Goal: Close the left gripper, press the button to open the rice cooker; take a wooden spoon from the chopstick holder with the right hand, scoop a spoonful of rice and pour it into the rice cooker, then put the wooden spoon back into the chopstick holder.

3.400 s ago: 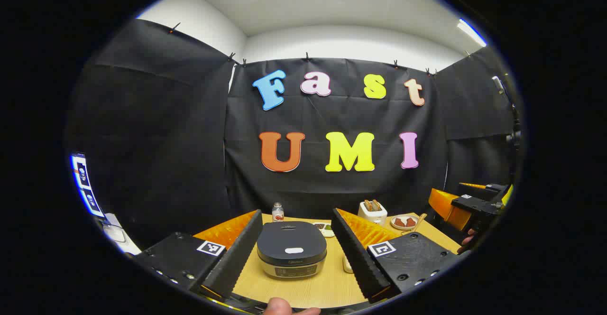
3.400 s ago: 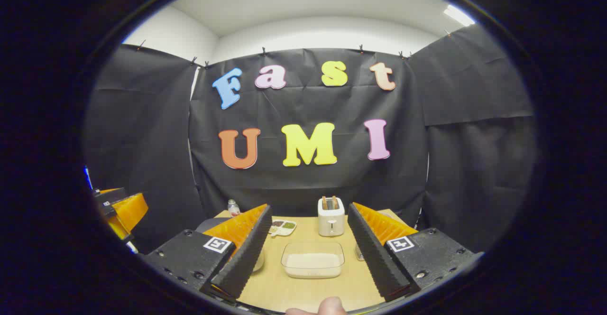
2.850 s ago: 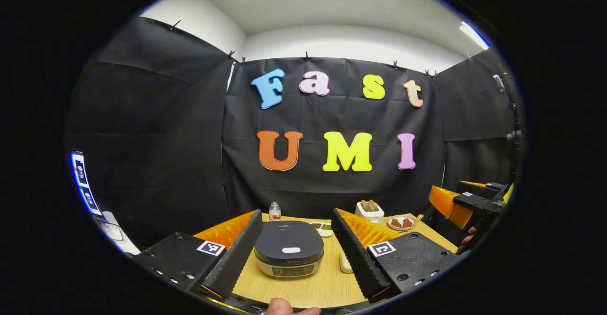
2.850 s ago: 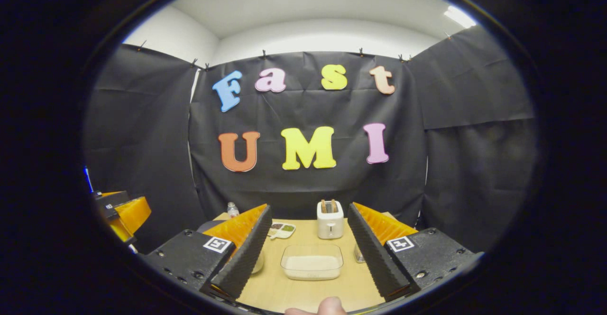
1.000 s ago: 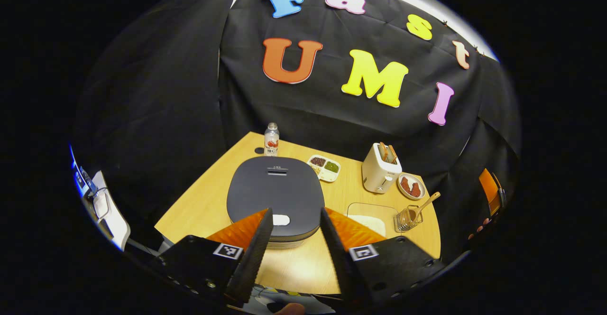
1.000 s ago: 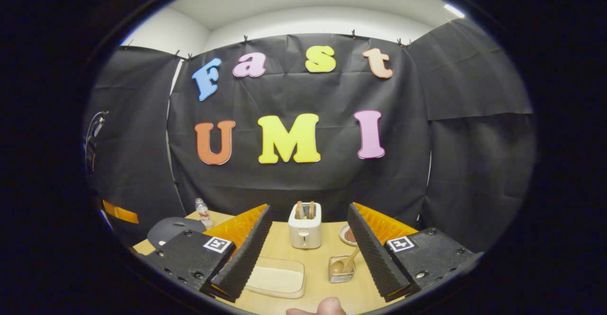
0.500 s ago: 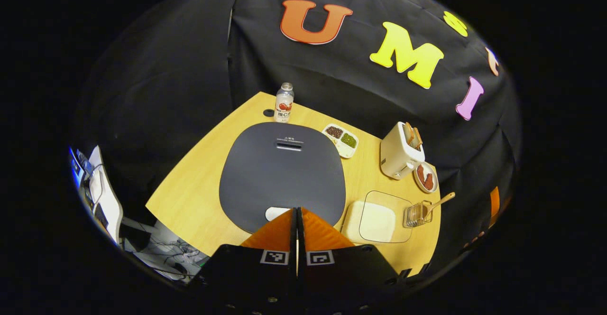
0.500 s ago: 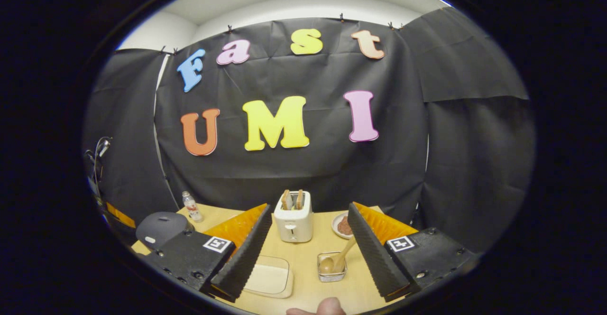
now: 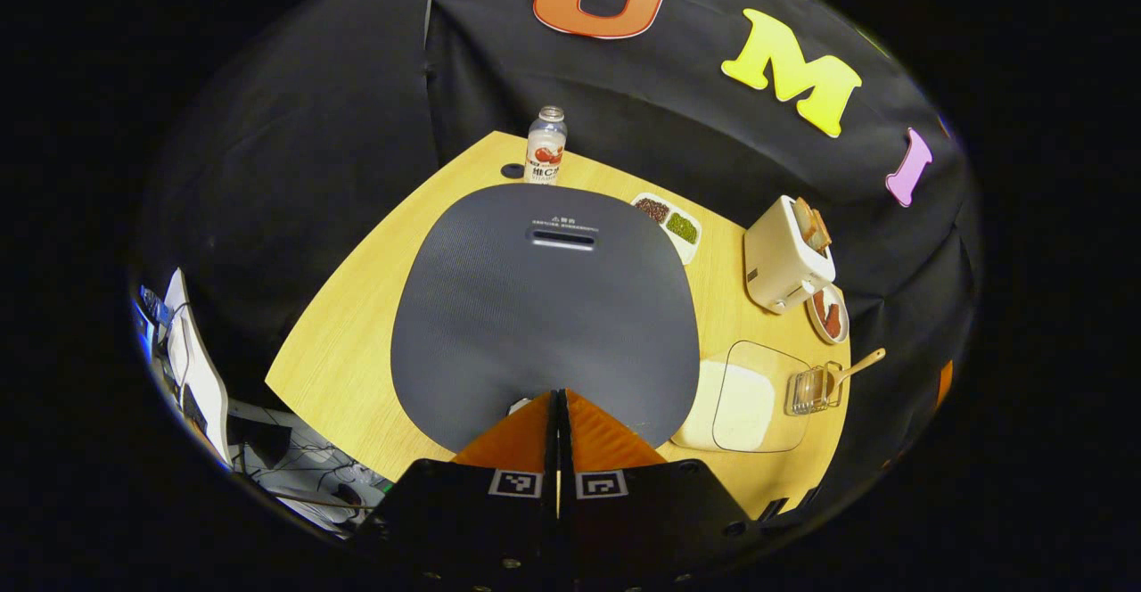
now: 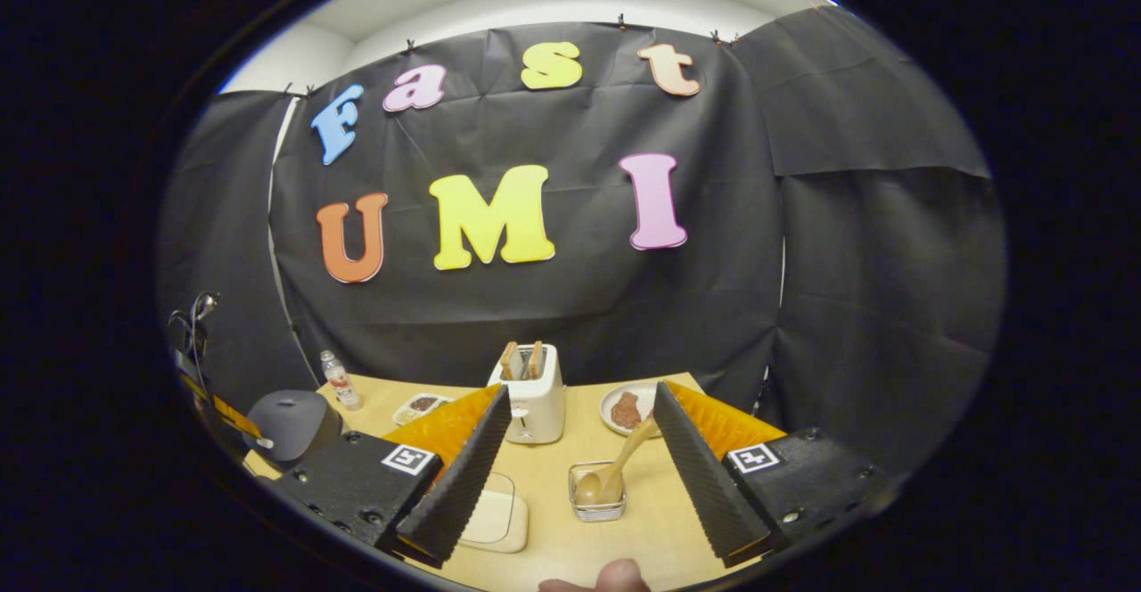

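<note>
In the left gripper view my left gripper [image 9: 559, 393] is shut, its fingers pressed flat together, and its tips hang right over the near edge of the dark grey rice cooker lid [image 9: 544, 298], hiding the white button there. The lid is down. In the right gripper view my right gripper [image 10: 579, 405] stands open above the table. Between and below its fingers sits the wire chopstick holder [image 10: 597, 494] with the wooden spoon [image 10: 615, 467] leaning in it. The glass rice dish [image 9: 744, 396] lies to the right of the cooker, beside the holder [image 9: 807, 390]. The cooker [image 10: 290, 423] also appears at far left.
A white toaster [image 9: 784, 253] with bread, a small plate of brown food [image 9: 829, 314], a divided dish of beans [image 9: 670, 222] and a drink bottle [image 9: 545, 146] line the back of the wooden table [image 9: 348, 333]. Cables and equipment lie below the table's left edge.
My left gripper went from open to shut, tilted down and dropped onto the cooker's front button. My right gripper swung right, from over the rice dish to over the chopstick holder.
</note>
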Available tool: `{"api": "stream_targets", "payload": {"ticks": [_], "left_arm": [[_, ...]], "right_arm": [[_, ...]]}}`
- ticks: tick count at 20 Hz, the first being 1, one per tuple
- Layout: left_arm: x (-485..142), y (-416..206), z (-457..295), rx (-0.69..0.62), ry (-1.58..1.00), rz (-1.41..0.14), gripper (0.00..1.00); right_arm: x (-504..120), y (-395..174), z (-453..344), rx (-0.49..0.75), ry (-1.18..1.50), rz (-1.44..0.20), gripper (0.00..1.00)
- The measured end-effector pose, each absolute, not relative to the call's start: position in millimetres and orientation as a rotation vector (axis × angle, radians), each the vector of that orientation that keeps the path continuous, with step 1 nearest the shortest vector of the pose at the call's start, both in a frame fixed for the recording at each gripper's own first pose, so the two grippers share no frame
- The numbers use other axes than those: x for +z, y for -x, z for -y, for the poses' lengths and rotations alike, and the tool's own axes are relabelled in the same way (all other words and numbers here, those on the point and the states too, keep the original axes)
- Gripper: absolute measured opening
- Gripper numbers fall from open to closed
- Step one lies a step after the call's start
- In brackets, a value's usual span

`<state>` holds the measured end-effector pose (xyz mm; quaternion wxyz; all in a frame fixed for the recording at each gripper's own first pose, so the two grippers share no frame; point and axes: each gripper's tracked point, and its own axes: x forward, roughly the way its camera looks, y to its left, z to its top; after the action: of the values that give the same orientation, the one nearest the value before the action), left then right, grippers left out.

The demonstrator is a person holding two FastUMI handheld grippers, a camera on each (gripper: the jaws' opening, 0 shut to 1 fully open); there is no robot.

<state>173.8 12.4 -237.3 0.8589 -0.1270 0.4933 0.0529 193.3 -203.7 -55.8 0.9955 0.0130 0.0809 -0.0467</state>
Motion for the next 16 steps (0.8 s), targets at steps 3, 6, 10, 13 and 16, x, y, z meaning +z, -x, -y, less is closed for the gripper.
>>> {"api": "stream_targets", "payload": {"ticks": [3,6,10,13,16], "left_arm": [[-241,-167,-10,0.068,0.234,-1.061,0.0],[-245,-164,-12,0.063,0.182,-1.064,0.01],[-241,-167,-11,0.084,0.167,-1.029,0.01],[-222,-172,-7,0.085,0.105,-0.934,0.0],[-186,-186,-11,0.1,0.083,-0.799,0.01]], "right_arm": [[-56,-192,205,-0.099,-0.031,-0.165,1.0],[-62,-192,193,-0.078,-0.054,-0.18,1.0],[-51,-186,180,-0.047,-0.035,-0.152,1.0],[-38,-180,180,-0.039,-0.012,-0.118,1.0],[-28,-172,183,-0.046,-0.003,-0.097,0.96]]}}
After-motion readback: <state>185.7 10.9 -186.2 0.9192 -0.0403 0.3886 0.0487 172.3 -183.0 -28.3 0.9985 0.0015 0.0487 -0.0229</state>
